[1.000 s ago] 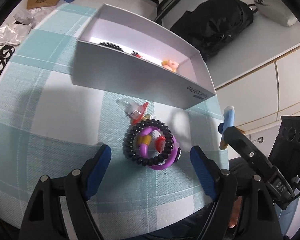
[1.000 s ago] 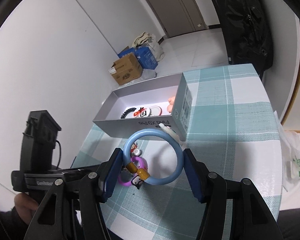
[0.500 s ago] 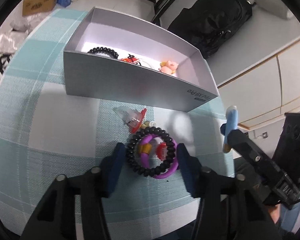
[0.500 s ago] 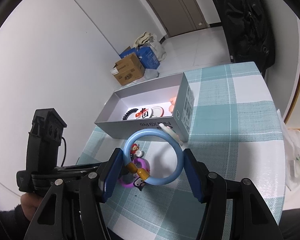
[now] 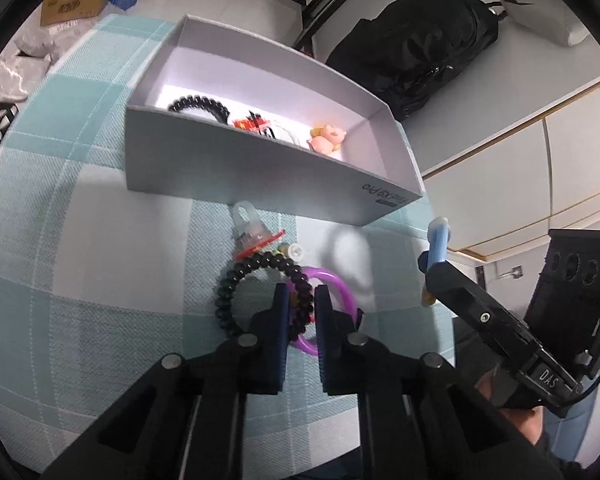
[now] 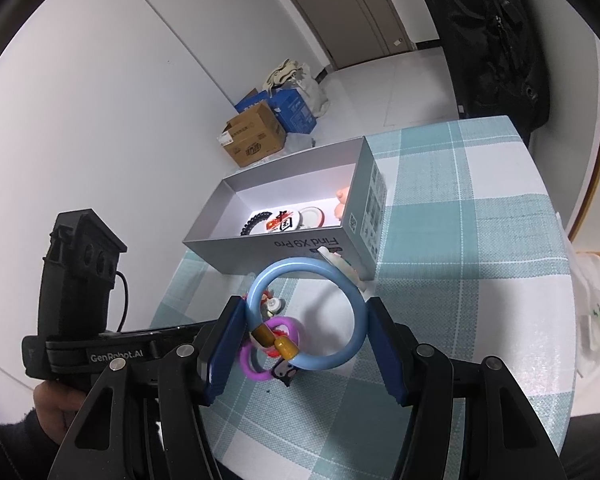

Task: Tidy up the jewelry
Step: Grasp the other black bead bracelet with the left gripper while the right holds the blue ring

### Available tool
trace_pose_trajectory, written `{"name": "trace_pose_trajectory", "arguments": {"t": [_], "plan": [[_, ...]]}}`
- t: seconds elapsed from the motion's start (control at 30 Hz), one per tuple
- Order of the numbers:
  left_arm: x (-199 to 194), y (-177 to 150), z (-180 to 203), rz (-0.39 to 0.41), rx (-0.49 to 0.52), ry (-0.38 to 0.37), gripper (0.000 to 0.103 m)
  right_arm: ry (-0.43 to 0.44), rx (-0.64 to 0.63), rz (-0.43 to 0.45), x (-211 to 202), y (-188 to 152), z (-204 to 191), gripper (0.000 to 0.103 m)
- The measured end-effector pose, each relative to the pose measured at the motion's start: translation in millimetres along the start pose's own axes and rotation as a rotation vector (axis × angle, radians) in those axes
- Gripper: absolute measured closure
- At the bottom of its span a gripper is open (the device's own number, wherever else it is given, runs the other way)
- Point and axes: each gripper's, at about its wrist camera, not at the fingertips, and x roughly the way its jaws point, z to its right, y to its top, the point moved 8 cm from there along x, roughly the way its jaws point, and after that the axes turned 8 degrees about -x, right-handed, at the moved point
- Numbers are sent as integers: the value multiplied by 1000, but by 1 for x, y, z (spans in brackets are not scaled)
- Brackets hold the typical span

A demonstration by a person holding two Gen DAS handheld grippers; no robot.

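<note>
Left wrist view: I see the left gripper (image 5: 301,304) low over the desk (image 5: 100,264), its blue fingers (image 5: 281,312) drawn close and pinching the near side of the black beaded bracelet (image 5: 236,280). A purple ring bracelet (image 5: 342,288) lies under and just right of the beads, touching them. A clear bell-shaped charm with a red rim (image 5: 252,232) lies just beyond the beads, next to the front wall of the grey box (image 5: 260,176). Inside the box I note a black coiled band (image 5: 198,105), a red-and-white piece (image 5: 256,124) and a pink figure (image 5: 327,138). The right gripper enters from the right, holding the blue bangle (image 5: 438,244) edge-on above the desk.

Right wrist view: I see the right gripper (image 6: 306,338) with fingers (image 6: 224,344) spread wide yet bearing on both outer sides of the blue bangle, which is held clear of the desk, its amber clasp toward the left finger. The purple ring bracelet lies on the checked cloth beneath. The grey box stands just beyond, open at the top.
</note>
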Motion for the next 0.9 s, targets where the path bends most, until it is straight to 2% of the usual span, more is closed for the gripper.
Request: {"name": "trace_pose_trajectory", "arguments": {"t": [0.27,0.4,0.47,0.63,0.77,0.83,0.9], "plan": [[-9,-3,-4,6,21,33,100,2,0,-3,2,-1,0,43],[-28,-4,-15,52,1,35,99,4,3,-5,2,-1,0,43],[-28,-5,-17,37,-9,29,99,10,5,-6,3,-1,-2,43],[-13,-14,-8,-31,41,34,83,27,1,-10,5,-1,-6,43],[2,-15,5,-44,135,97,83,29,-2,-4,3,0,-7,43],[11,-15,2,-73,140,133,83,29,10,-1,1,-1,-4,43],[10,-11,1,-56,141,117,83,34,25,4,0,0,-2,43]]}}
